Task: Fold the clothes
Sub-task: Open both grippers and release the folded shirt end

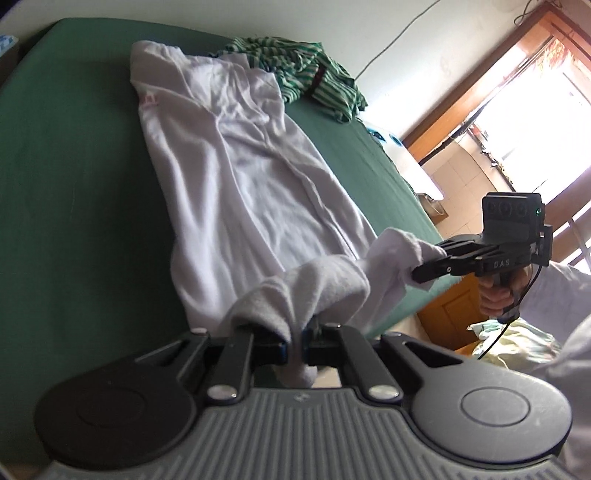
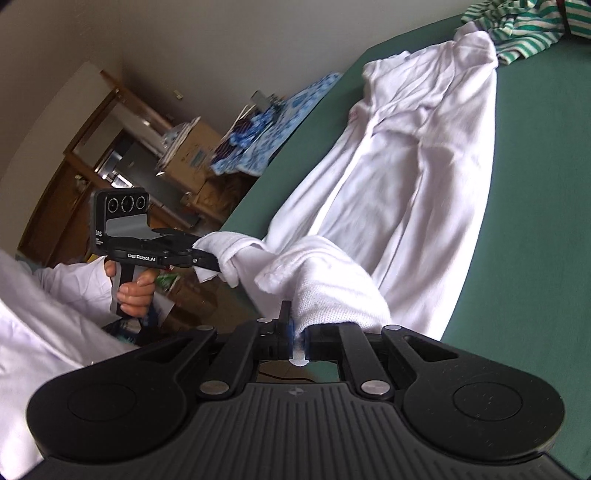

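On the green bed (image 1: 74, 166), you are pinching the soft, light white shirt (image 1: 251, 177) hem with both tools, the left tool (image 1: 295, 345) and the right tool (image 2: 297, 345), each at one corner.

- A bed with a dark green sheet (image 1: 74, 166) fills most of both views.
- A plain pale wall (image 1: 424, 29) stands behind the bed's far edge, with a thin cable (image 1: 402, 33) running down it.
- A window in a brown wooden frame (image 1: 476, 77) stands at the right of the left wrist view; strong daylight washes it out.
- Pale tiles (image 1: 458, 181) cover the wall below the window.
- A wooden cabinet (image 1: 454, 310) stands beside the bed's near corner.
- In the right wrist view a grey-beige wall (image 2: 184, 40) meets a wooden cupboard (image 2: 92, 147).
- A cardboard box (image 2: 192, 155) stands near it, beside blue patterned fabric (image 2: 280, 122) off the bed's edge.
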